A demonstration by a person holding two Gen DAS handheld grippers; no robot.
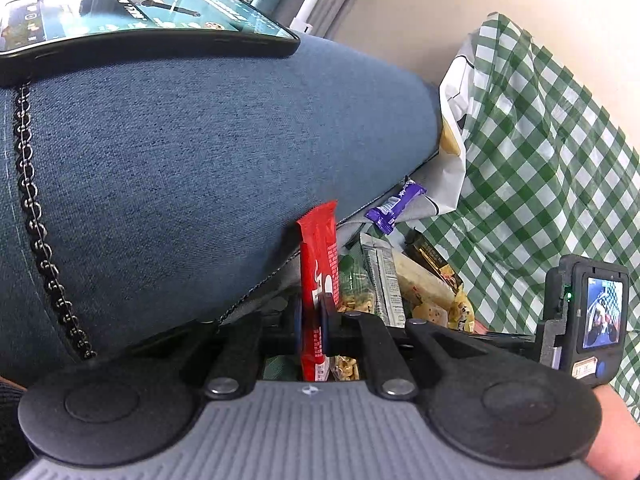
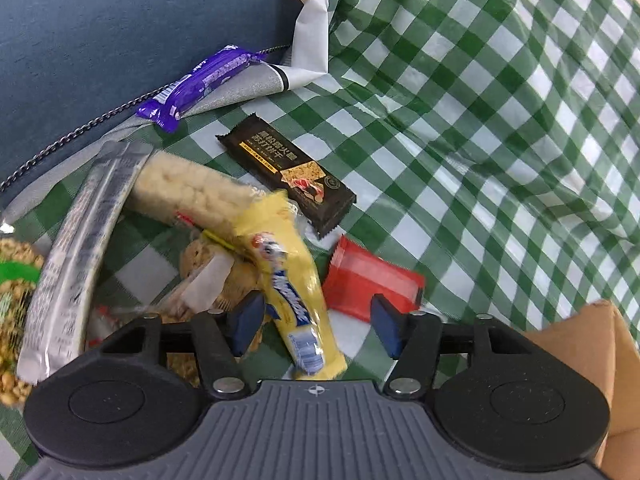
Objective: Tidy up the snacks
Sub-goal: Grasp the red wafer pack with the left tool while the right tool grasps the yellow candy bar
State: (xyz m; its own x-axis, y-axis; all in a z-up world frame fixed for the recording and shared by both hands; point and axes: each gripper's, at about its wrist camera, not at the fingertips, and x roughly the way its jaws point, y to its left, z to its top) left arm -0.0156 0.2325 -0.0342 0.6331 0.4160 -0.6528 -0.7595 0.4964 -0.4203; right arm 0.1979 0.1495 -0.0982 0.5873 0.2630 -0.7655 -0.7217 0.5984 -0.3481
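My left gripper (image 1: 311, 320) is shut on a red snack bar (image 1: 318, 264), held upright in front of a blue fabric bag (image 1: 180, 152). My right gripper (image 2: 314, 326) is open, its blue pads either side of a yellow snack bar (image 2: 294, 280) that lies on the green checked cloth (image 2: 500, 140); the bar looks blurred. Around it lie a red packet (image 2: 372, 280), a black cracker pack (image 2: 288, 172), a purple bar (image 2: 200, 82), a silver packet (image 2: 80, 248), a pale puffed bar (image 2: 188, 192) and a peanut bag (image 2: 12, 292).
A phone (image 1: 140, 16) lies on top of the blue bag. A brown cardboard box (image 2: 592, 356) stands at the lower right. The right gripper's camera unit (image 1: 584, 316) shows in the left wrist view. White paper (image 2: 312, 24) lies beside the bag.
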